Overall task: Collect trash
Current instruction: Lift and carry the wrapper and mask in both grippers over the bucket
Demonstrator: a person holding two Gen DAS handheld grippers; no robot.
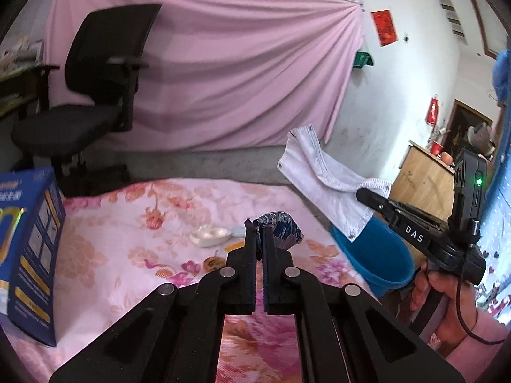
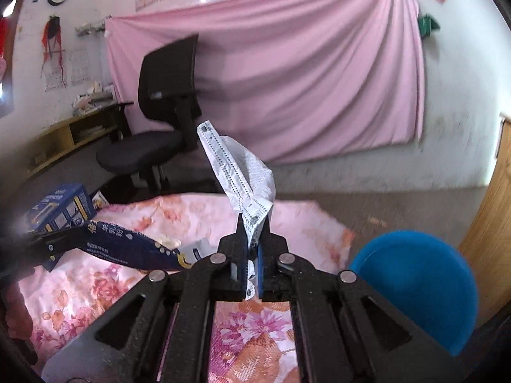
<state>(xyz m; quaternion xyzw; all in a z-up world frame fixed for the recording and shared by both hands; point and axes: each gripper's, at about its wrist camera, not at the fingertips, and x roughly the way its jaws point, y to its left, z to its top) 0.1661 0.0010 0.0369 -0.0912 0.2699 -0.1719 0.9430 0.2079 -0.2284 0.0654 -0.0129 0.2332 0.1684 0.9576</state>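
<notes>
**2 grippers, each holding a piece of trash over a flowered table**

At the far left of the left wrist view, a blue box [image 1: 30, 249] stands upright on a pink flowered cloth [image 1: 127, 239]. Behind it, on the floor, sits a black office chair [image 1: 95, 79] in front of a pink sheet [image 1: 239, 73] hung on the wall.

In the middle, a crumpled white wrapper [image 1: 210, 235] lies on the cloth. Just beside it, the left gripper [image 1: 260, 226] has its jaws pressed together on a dark blue packet [image 1: 281, 226], which sticks out to the right of the fingertips.

Further right, the right gripper [image 1: 367, 194] is held by a hand [image 1: 444, 296]. Its jaws are clamped on a white face mask [image 1: 322, 175], which hangs in the air above a blue bucket [image 1: 380, 255] standing on the floor just off the table's edge.

The right wrist view shows the same mask [image 2: 239, 172] rising upright from between the closed fingers of the right gripper [image 2: 254, 220], with the bucket [image 2: 424, 287] low on the right and the dark blue packet [image 2: 127, 245] reaching in from the left.
</notes>
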